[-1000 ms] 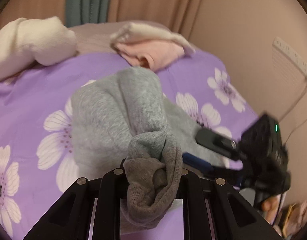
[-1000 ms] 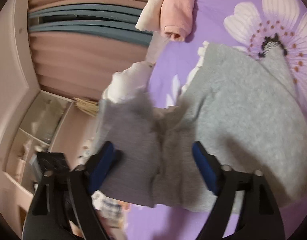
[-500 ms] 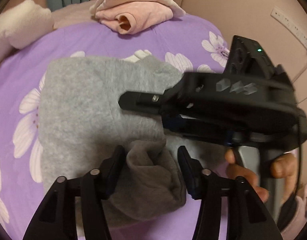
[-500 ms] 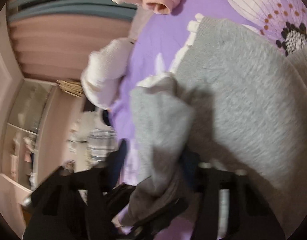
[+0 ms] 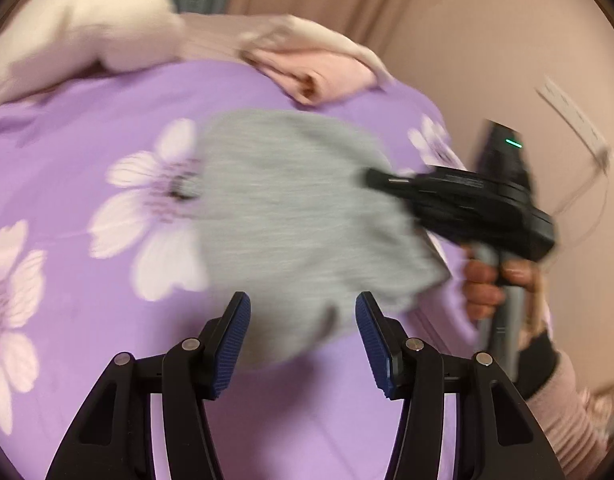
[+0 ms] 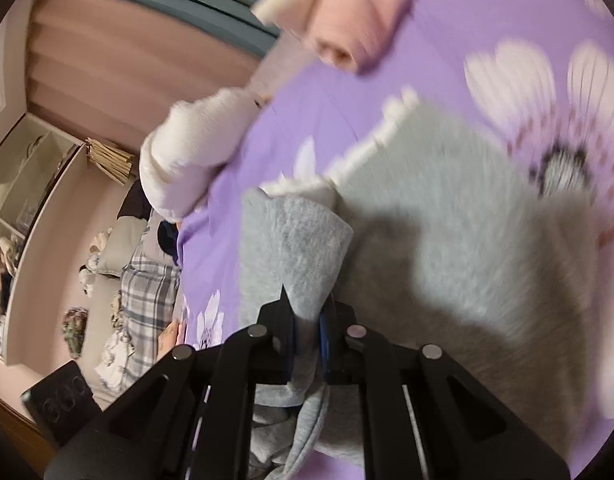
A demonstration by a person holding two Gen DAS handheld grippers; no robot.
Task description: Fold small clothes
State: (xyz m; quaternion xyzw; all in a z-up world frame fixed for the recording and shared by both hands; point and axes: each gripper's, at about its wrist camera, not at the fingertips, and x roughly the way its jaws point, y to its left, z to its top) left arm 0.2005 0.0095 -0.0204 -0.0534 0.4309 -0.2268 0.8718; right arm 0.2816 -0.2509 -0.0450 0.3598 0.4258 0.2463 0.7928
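Left tongs (image 5: 303, 322) gape empty; right tongs (image 6: 307, 330) pinch the blurred grey garment (image 6: 447, 216), its edge hidden.

Taking the grey garment (image 5: 303, 204) as our landmark: we've got open purple bedsheet (image 5: 87, 344) to its left and on its near side, so that's where a gripper could slide in. Beyond it the folded pink clothes (image 5: 319, 76) and a white bundle (image 5: 75, 36) block the far edge. On its right, the right gripper (image 5: 459, 200) sits against it, with the wall (image 5: 487, 40) close behind.
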